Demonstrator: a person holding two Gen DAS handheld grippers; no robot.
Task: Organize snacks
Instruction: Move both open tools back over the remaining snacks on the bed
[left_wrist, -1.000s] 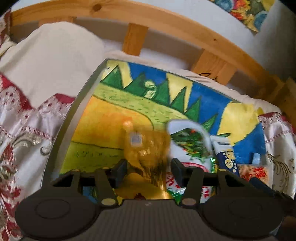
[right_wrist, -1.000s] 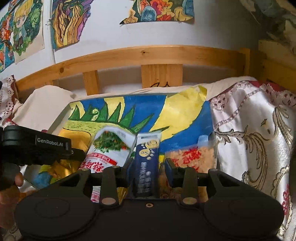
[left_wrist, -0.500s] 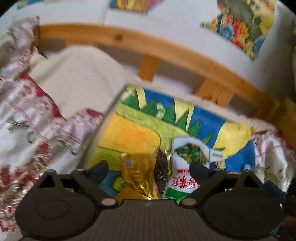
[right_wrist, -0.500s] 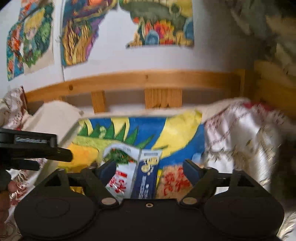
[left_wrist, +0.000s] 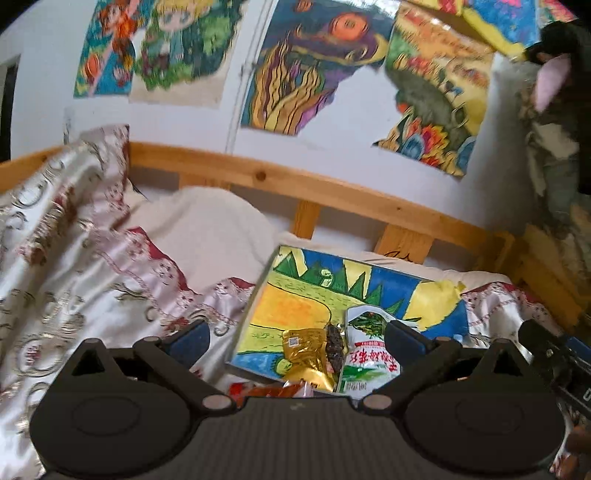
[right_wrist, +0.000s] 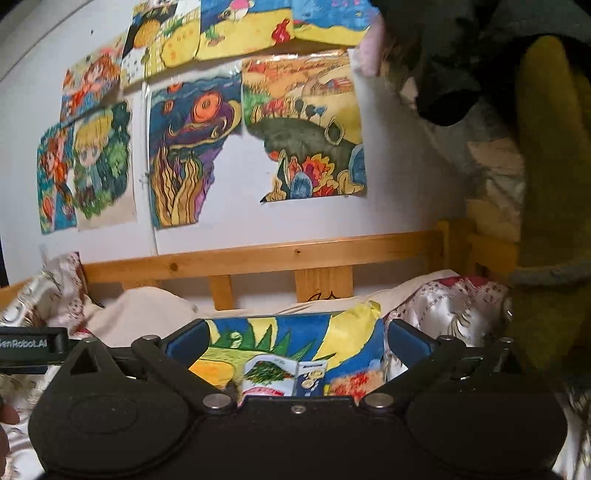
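A painted board (left_wrist: 332, 295) lies on the bed with snack packets lined up on its near edge. In the left wrist view I see a gold packet (left_wrist: 306, 350), a small dark packet (left_wrist: 334, 339) and a white-and-green packet (left_wrist: 365, 354). My left gripper (left_wrist: 297, 336) is raised and back from them, its jaws opening wide with nothing between them. In the right wrist view the white-and-green packet (right_wrist: 269, 376), a blue packet (right_wrist: 312, 378) and an orange packet (right_wrist: 351, 384) show on the board (right_wrist: 332, 332). My right gripper (right_wrist: 297, 339) is also opening, holding nothing.
A red-orange packet (left_wrist: 273, 389) peeks out below the board. A patterned satin quilt (left_wrist: 74, 277) and a cream pillow (left_wrist: 207, 229) lie to the left. A wooden bed rail (right_wrist: 295, 254) runs behind, under drawings on the wall (right_wrist: 221, 129). Hanging clothes (right_wrist: 535, 166) crowd the right.
Both grippers have opened from near-closed around the gold and blue packets, then risen and drawn back. The packets stay on the board and more of the wall shows.
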